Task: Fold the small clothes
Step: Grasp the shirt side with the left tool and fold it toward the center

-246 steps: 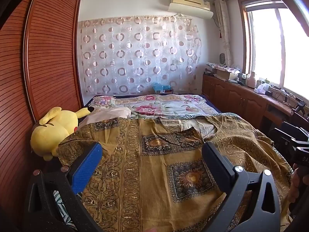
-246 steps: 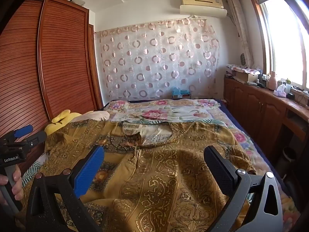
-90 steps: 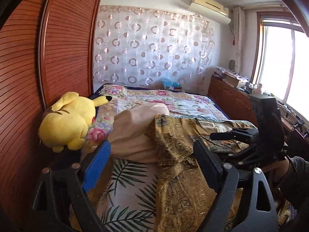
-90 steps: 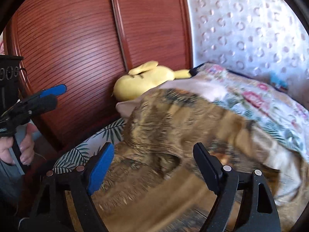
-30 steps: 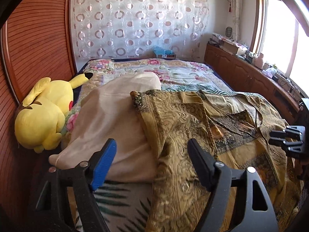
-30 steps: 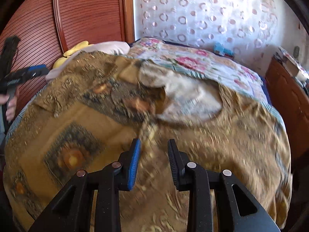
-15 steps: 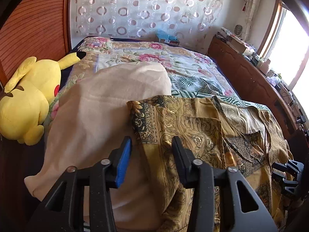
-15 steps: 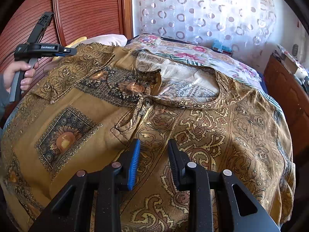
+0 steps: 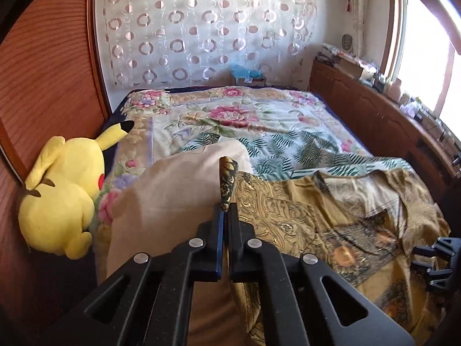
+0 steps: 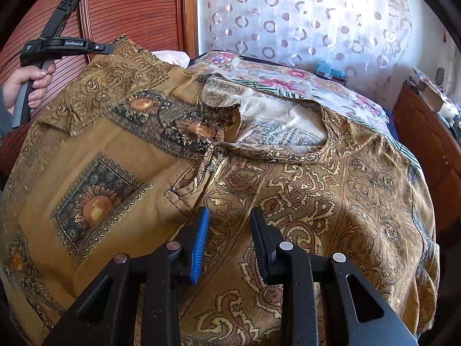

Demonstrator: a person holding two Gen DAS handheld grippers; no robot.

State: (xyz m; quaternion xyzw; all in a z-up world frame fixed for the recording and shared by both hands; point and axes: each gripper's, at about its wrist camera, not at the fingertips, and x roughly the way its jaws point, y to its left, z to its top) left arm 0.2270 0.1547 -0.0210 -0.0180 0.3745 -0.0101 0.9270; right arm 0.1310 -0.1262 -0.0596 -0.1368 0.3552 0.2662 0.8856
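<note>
A reddish-brown slatted wooden wardrobe [image 9: 49, 66] lines the left wall beside a bed under a floral and palm-leaf printed sheet [image 9: 259, 132], a sheer white curtain with ring patterns [image 9: 201, 26] covers the far wall, and a low dark wooden cabinet [image 9: 371, 115] runs beneath a bright sunlit window [image 9: 423, 52].

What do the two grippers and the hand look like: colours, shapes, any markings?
Both grippers, left and right, are matt black plastic with silver rivets, one blue ribbed pad and one black pad. White "GenRobot.AI" lettering marks the left body. The bare hand has a grey cuff.
</note>
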